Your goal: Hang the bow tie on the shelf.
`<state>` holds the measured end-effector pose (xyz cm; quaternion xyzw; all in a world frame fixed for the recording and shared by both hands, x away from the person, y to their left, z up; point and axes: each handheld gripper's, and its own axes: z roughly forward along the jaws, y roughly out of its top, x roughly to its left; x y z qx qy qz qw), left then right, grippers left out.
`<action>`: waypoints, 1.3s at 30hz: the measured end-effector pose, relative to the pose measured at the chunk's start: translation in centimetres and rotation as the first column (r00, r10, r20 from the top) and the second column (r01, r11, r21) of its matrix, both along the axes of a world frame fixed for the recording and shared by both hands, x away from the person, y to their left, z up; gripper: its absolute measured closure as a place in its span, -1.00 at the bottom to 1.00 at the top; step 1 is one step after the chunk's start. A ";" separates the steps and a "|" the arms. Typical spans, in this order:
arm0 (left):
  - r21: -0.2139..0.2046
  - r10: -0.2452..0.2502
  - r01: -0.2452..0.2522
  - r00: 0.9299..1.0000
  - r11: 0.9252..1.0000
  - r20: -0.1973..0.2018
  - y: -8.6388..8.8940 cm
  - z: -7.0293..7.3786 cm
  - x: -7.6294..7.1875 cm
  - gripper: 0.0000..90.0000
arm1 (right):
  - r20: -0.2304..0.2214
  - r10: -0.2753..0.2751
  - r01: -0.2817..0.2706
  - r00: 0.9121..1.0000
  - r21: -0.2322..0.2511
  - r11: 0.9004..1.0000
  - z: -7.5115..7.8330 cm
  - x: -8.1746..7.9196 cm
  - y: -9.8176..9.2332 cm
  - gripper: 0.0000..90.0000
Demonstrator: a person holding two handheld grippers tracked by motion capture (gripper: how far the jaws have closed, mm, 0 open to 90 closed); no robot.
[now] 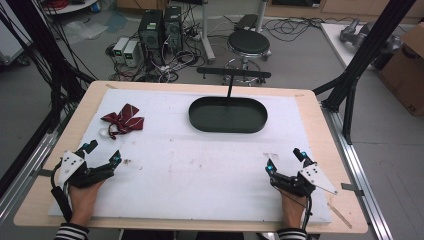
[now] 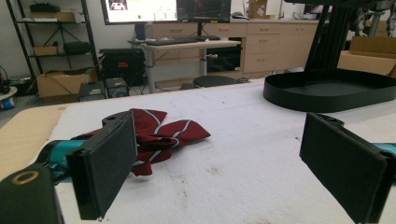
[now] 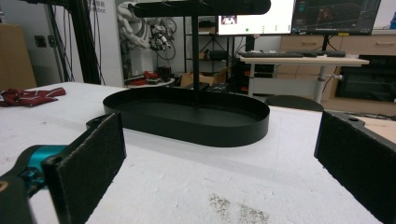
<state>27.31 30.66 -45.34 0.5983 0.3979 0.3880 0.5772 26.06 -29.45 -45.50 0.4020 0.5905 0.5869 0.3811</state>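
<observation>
Nearest the high camera, at the bottom edge, two striped sleeves and hands come in, each holding a tool. At about 7 o'clock on the surface (image 1: pixel 310 107) sits the left tool (image 1: pixel 102 152), its jaws spread wide with nothing between them; in the left gripper view the same tool (image 2: pixel 212 154) shows two black pads (image 2: pixel 105 161) standing well apart over bare white covering. At about 5 o'clock rests the right tool (image 1: pixel 285 159), likewise released, jaws wide and empty; in the right gripper view the right tool (image 3: pixel 219 168) frames open white surface with a few dark specks.

From the left tool, the red bow tie (image 1: pixel 123 119) lies at roughly 1 o'clock, near but clear of the jaws, flat on the white sheet toward the surface's 10 o'clock area. In the left gripper view the bow tie (image 2: pixel 161 135) sits just beyond the left pad, dark red with thin pale stripes, partly hidden behind that pad. In the right gripper view the bow tie (image 3: pixel 30 97) lies far off at 10 o'clock.

Toward 12 o'clock on the surface stands a black oval tray (image 1: pixel 227 125) with a thin upright post and a crossbar (image 1: pixel 234 73) above it; the tray (image 3: pixel 187 128) lies straight ahead of the right tool, well apart from it
</observation>
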 end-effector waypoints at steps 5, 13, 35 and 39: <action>0.000 0.001 -0.001 1.000 1.000 0.000 0.0 0.0 0.0 -0.75 | 0.002 -0.002 0.002 1.000 -0.005 1.000 0.0 0.0 0.0 -0.98; 0.001 0.009 -0.009 1.000 1.000 -0.024 0.5 0.6 0.2 -0.75 | 0.002 -0.004 0.004 1.000 -0.005 1.000 0.0 0.0 0.0 -0.98; 0.159 0.064 -0.024 0.966 0.987 -0.251 4.1 7.9 5.8 -0.66 | 0.002 -0.008 0.008 1.000 -0.005 1.000 0.0 0.0 0.0 -0.98; 0.178 0.072 -0.018 0.950 0.984 -0.305 4.2 8.5 7.2 -0.65 | 0.002 -0.008 0.008 1.000 -0.005 1.000 0.0 0.0 0.1 -0.98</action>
